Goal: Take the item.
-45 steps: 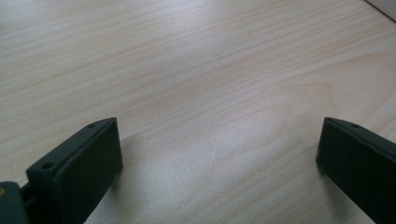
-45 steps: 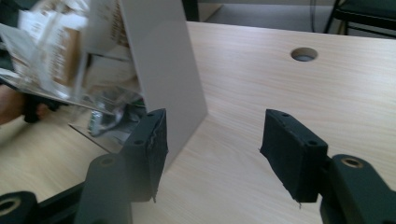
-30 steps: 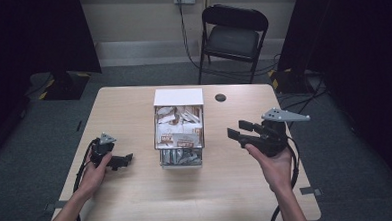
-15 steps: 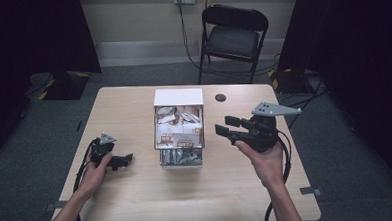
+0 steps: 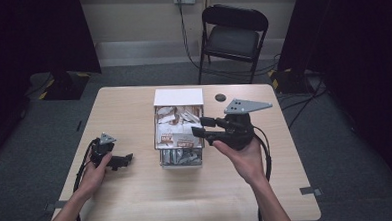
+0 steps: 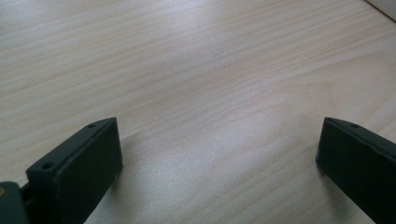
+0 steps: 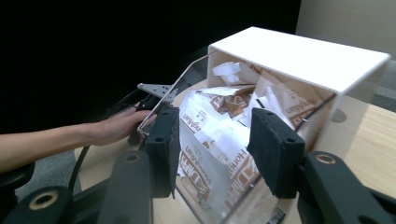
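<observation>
High view first: clear acrylic box with a white lid (image 5: 179, 126), stuffed with white-and-brown paper packets (image 5: 179, 137), sits mid-way on the pale wood-grain table (image 5: 138, 203), right gripper (image 5: 199, 128) hovering at its right edge with jaws half open and just been closing, nothing pinched yet, black folding chair (image 5: 233, 36) and grey carpet beyond. Left gripper view: jaws spread wide over bare wood, holding nothing. Right gripper view: packets (image 7: 219, 126) look light, crinkly, probably slippery, so best pinched by a loose top edge, not the stiff, slick box wall.

brown print on white packets (image 7: 210, 135), too distorted to read
</observation>
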